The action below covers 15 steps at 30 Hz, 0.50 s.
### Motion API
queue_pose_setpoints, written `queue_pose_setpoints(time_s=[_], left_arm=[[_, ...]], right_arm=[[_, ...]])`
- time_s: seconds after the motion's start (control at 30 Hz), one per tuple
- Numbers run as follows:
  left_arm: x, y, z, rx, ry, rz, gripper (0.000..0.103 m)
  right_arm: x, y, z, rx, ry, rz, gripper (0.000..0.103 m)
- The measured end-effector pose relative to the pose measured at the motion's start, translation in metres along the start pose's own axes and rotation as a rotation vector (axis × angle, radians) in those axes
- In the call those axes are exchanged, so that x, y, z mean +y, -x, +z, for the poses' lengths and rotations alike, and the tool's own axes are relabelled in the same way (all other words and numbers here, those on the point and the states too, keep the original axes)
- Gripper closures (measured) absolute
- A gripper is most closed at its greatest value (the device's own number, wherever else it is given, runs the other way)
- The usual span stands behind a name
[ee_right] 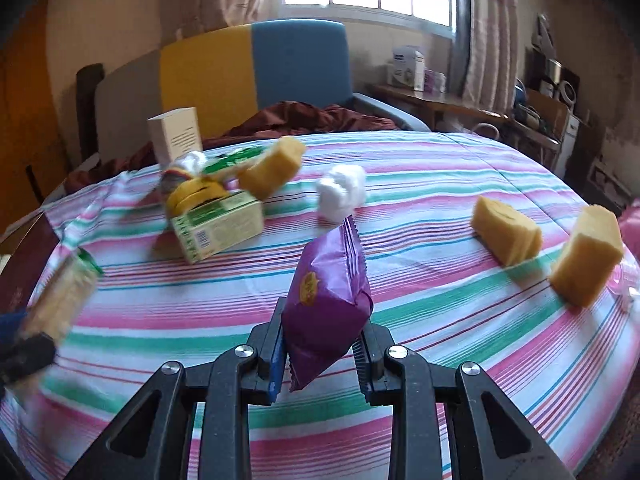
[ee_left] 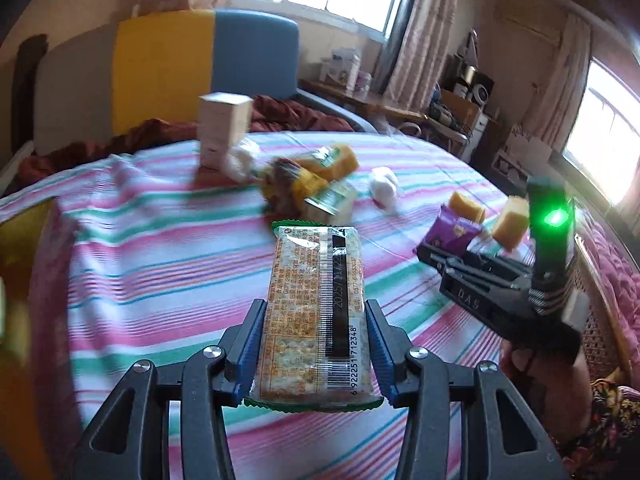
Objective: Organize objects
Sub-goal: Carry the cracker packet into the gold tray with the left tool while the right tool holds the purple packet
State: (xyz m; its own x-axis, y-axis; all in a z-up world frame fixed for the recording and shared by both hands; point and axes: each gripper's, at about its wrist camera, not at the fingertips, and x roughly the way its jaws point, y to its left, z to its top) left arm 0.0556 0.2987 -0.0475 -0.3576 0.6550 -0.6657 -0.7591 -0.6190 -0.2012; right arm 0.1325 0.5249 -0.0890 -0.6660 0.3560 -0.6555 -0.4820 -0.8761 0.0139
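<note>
My left gripper (ee_left: 314,344) is shut on a clear-wrapped cracker packet (ee_left: 316,300) with a barcode, held above the striped bedspread (ee_left: 140,248). My right gripper (ee_right: 320,354) is shut on a purple snack packet (ee_right: 328,300); the same purple snack packet (ee_left: 452,232) shows at the right of the left wrist view, where a hand (ee_left: 532,364) holds the tool. The cracker packet (ee_right: 64,300) appears blurred at the left edge of the right wrist view. On the bed lie a green and cream box (ee_right: 220,228), two yellow sponges (ee_right: 506,234), a white wad (ee_right: 340,194) and a white carton (ee_right: 176,134).
A heap of packets and another yellow sponge (ee_right: 272,170) sits by the green box. A yellow and blue headboard (ee_right: 256,72) and a dark red blanket (ee_right: 312,118) lie behind. A cluttered desk (ee_right: 440,100) stands at the right under the window.
</note>
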Motion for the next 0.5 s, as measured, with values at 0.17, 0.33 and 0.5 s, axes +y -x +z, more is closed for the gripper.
queue_pose_setpoints(time_s=[0.17, 0.33, 0.5], left_arm=[[0.034, 0.048, 0.003, -0.068, 0.064, 0.068, 0.055], [0.089, 0.08, -0.003, -0.051, 0.192, 0.15, 0.055], [0.149, 0.102, -0.017, -0.019, 0.324, 0.225, 0.055]], right_arm=[[0.022, 0.005, -0.006, 0.002, 0.034, 0.029, 0.074], [0.039, 0.008, -0.006, 0.008, 0.039, 0.059, 0.074], [0.061, 0.013, -0.003, 0.011, 0.062, 0.087, 0.074]])
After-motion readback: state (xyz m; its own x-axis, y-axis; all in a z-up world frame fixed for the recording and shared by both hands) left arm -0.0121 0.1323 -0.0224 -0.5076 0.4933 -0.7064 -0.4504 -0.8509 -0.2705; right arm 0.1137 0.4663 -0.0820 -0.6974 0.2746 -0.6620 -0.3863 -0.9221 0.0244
